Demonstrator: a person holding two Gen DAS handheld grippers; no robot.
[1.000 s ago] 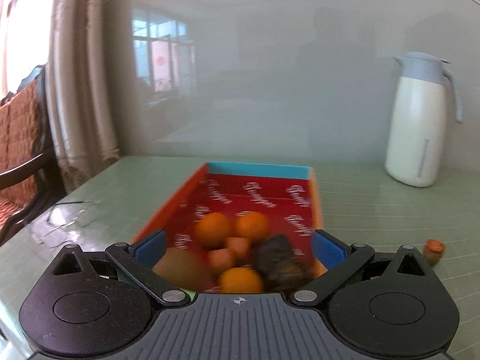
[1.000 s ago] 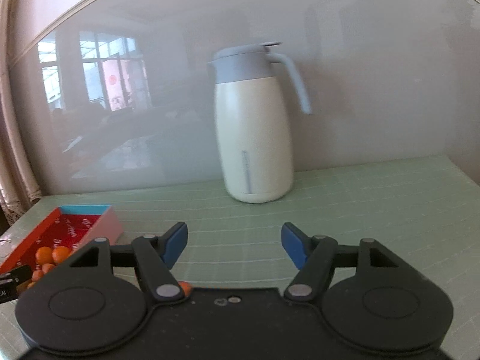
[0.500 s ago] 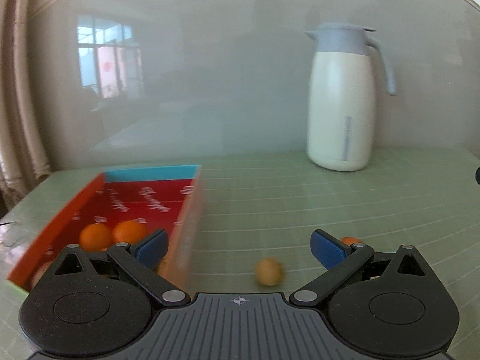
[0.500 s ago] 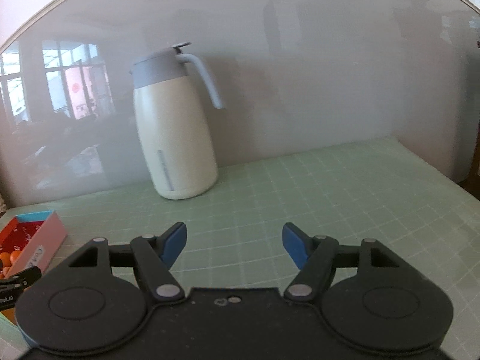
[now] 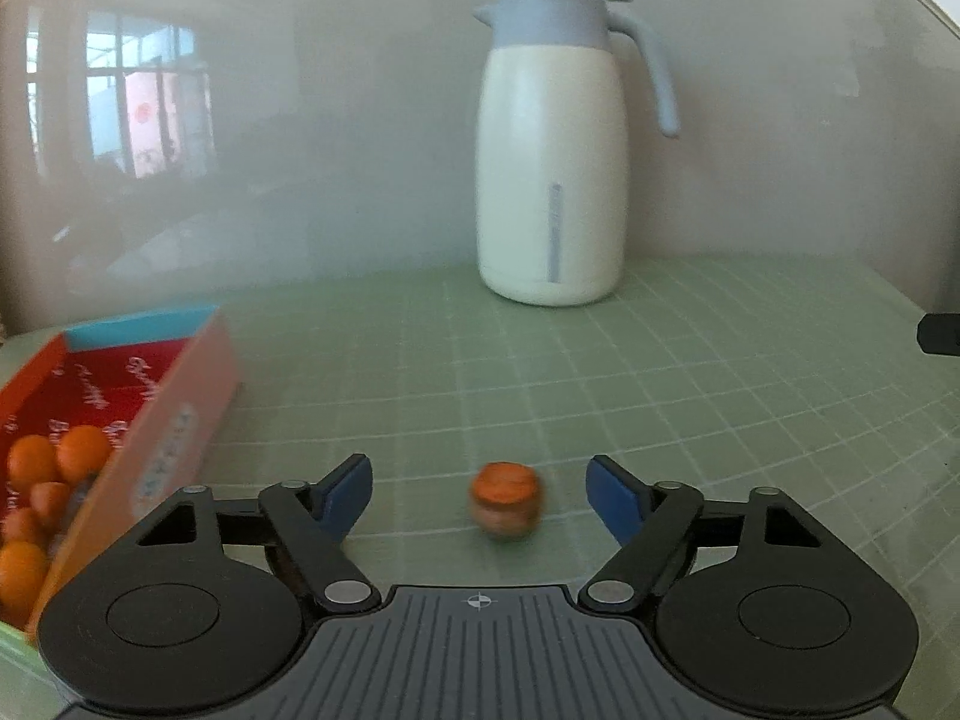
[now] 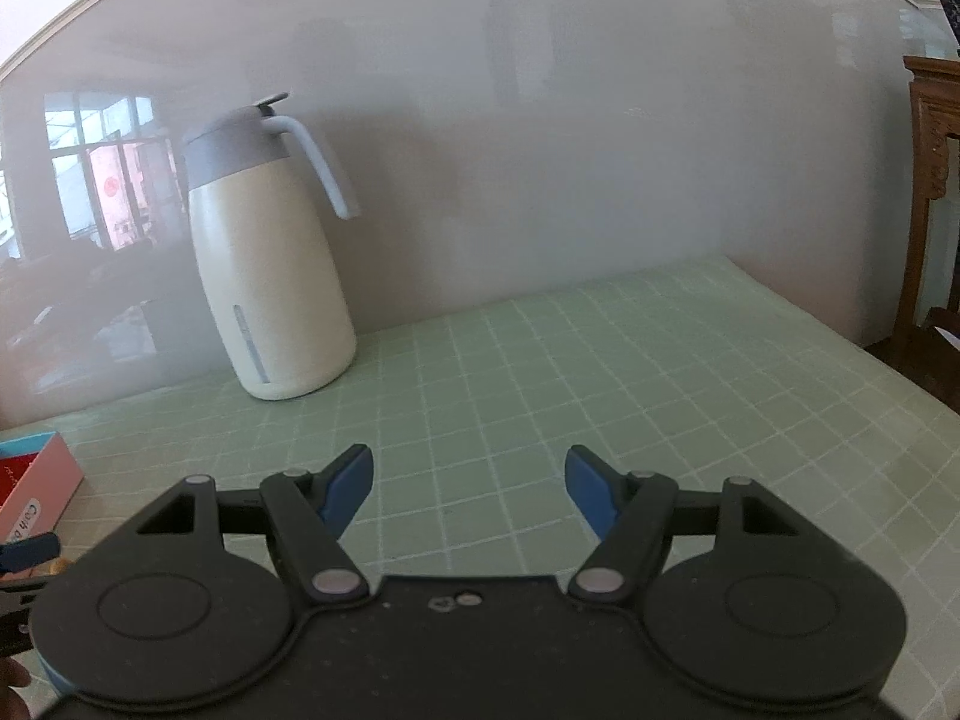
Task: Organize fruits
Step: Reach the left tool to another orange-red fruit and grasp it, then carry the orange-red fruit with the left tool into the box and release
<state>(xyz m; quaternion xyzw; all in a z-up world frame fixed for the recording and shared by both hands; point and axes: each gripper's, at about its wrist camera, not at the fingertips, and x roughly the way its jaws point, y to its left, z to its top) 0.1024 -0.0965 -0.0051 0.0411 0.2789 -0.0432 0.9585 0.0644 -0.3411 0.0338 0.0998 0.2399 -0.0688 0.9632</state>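
Observation:
A small orange-topped fruit (image 5: 506, 501) lies on the green checked tablecloth (image 5: 690, 396), between the blue pads of my left gripper (image 5: 478, 495). The jaws are closing and neither pad touches the fruit. At the left edge sits a red cardboard box (image 5: 174, 420) with several oranges (image 5: 57, 459) inside. My right gripper (image 6: 466, 489) hovers open over bare cloth with nothing between its fingers. The box's corner (image 6: 33, 480) shows at the far left of the right wrist view.
A white thermos jug with a grey lid (image 5: 552, 180) stands at the back against the wall, also in the right wrist view as the jug (image 6: 270, 282). A wooden chair (image 6: 933, 192) stands past the table's right edge (image 6: 888, 360).
My left gripper swung right, from over the box to the loose fruit, and its jaws narrowed. The right gripper also swung right, so the jug slid left in its view.

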